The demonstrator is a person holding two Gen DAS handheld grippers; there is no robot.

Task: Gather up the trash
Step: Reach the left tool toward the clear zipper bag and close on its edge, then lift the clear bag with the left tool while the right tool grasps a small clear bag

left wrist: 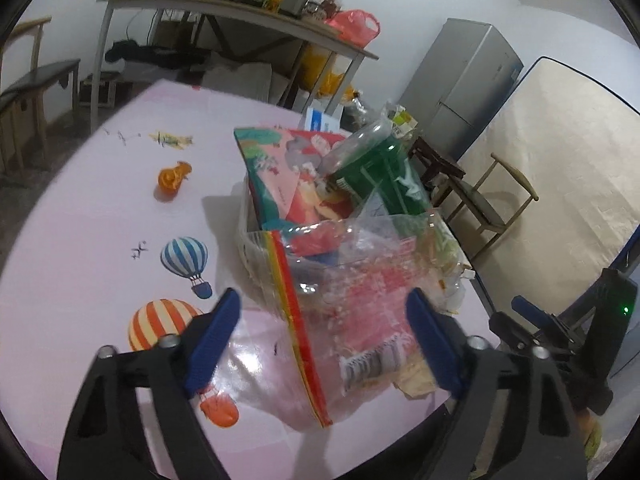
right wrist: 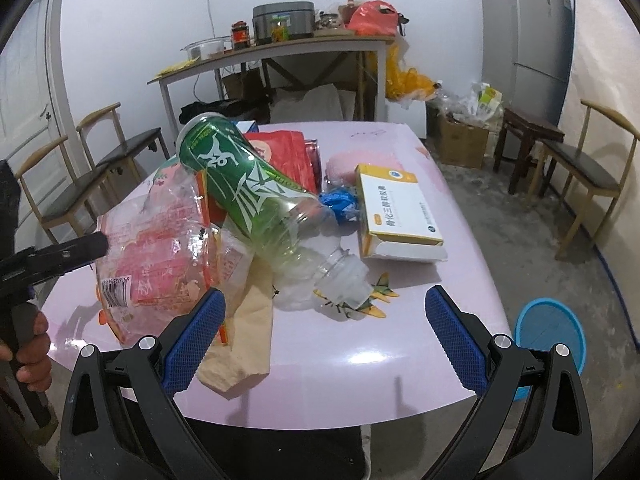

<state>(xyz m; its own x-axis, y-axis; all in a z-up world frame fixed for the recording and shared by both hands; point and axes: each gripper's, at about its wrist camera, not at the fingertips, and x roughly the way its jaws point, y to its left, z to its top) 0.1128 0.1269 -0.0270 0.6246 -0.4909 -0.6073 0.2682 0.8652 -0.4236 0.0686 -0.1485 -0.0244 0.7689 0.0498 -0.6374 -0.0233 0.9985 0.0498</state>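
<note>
Two grippers face a heap of trash on a pink table [right wrist: 400, 380] with balloon and aeroplane prints. The left gripper [left wrist: 324, 340] stands with its blue pads spread on both sides of a clear plastic bag [left wrist: 352, 312] with red print and a rainbow edge; the pads do not press on it, so it grasps nothing. The right gripper [right wrist: 324, 336] is also released — its jaws stand wide apart above the near table edge, with only a brown paper piece [right wrist: 244, 320] close to its left pad. In the right wrist view the heap lies from about 9 to 12 o'clock of the gripper: a green plastic bottle [right wrist: 240, 188] leans tilted over the clear bag, its open neck pointing down toward the aeroplane print. A white and yellow box [right wrist: 396, 216] lies at about 1 o'clock, just beside a crumpled blue wrapper [right wrist: 338, 200], which touches the bottle. Behind the bottle there is a red packet [right wrist: 288, 156]. In the left wrist view an orange wrapper [left wrist: 174, 178] lies alone at about 11 o'clock, well apart from the heap. A blue bucket [right wrist: 550, 340] stands on the floor at about 3 o'clock of the right gripper, beside the table. At the left edge of the right view a hand [right wrist: 32, 344] holds the handle of the left gripper.
</note>
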